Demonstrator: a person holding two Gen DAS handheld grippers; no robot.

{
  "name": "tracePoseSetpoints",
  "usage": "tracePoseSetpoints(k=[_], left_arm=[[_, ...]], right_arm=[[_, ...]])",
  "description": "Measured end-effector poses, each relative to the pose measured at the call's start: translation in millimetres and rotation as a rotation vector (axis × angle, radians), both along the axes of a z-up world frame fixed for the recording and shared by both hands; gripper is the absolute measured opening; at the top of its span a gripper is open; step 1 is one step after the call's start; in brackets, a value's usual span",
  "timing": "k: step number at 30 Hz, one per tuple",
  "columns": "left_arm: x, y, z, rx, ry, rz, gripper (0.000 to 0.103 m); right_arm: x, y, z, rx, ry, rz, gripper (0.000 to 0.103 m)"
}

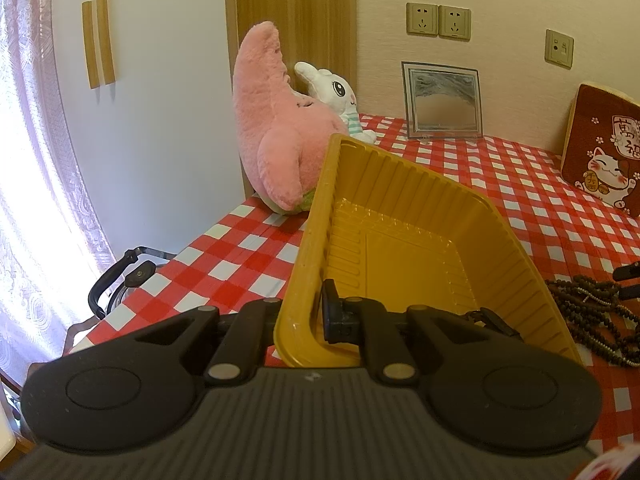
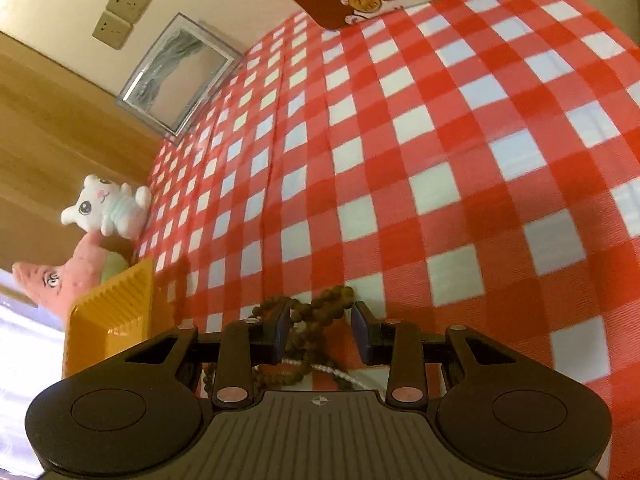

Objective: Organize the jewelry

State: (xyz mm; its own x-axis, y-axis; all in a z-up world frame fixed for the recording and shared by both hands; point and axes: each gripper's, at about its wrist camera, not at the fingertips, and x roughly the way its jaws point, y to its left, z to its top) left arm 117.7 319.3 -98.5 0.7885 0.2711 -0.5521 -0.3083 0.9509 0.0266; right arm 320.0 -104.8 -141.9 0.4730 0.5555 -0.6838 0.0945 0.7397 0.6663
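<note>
My left gripper [image 1: 308, 314] is shut on the near rim of a yellow ribbed plastic tray [image 1: 400, 208] and holds it tilted above the checked tablecloth. One finger is inside the tray; the other is hidden behind its wall. The tray holds nothing. A dark brown bead necklace [image 1: 592, 308] lies in a loose heap on the cloth to the tray's right. My right gripper [image 2: 322, 320] hangs over that heap, jaws apart, with beads [image 2: 320, 312] lying between its fingers and not clamped. Its fingertips [image 1: 626, 272] show at the right edge of the left wrist view. The tray [image 2: 116, 304] sits left of it.
A pink plush star [image 1: 272, 132] and a white plush bunny [image 1: 340, 96] lean at the back left corner. A glass picture frame [image 1: 442, 100] stands against the wall, and a red lucky-cat cushion [image 1: 600, 152] is at the right. A black-handled pot [image 1: 120, 280] sits beyond the table's left edge.
</note>
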Motion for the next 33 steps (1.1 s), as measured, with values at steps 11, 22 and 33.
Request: tracePoseSetpoints(k=[11,22,33], left_arm=[[0.2,-0.4,0.3,0.001,-0.002,-0.001,0.010],[0.3,-1.6,-0.2,0.007,-0.002,-0.004,0.010],[-0.9,-2.9,1.1,0.013,-0.006,-0.014,0.009]], right_arm=[[-4.2,11.0,11.1,-0.027,-0.079,0.024,0.006],[-21.6,8.1,96.1,0.011,-0.342,0.097,0.006],[-44.1,1.7,171.0,0.015,-0.501,0.142,0.006]])
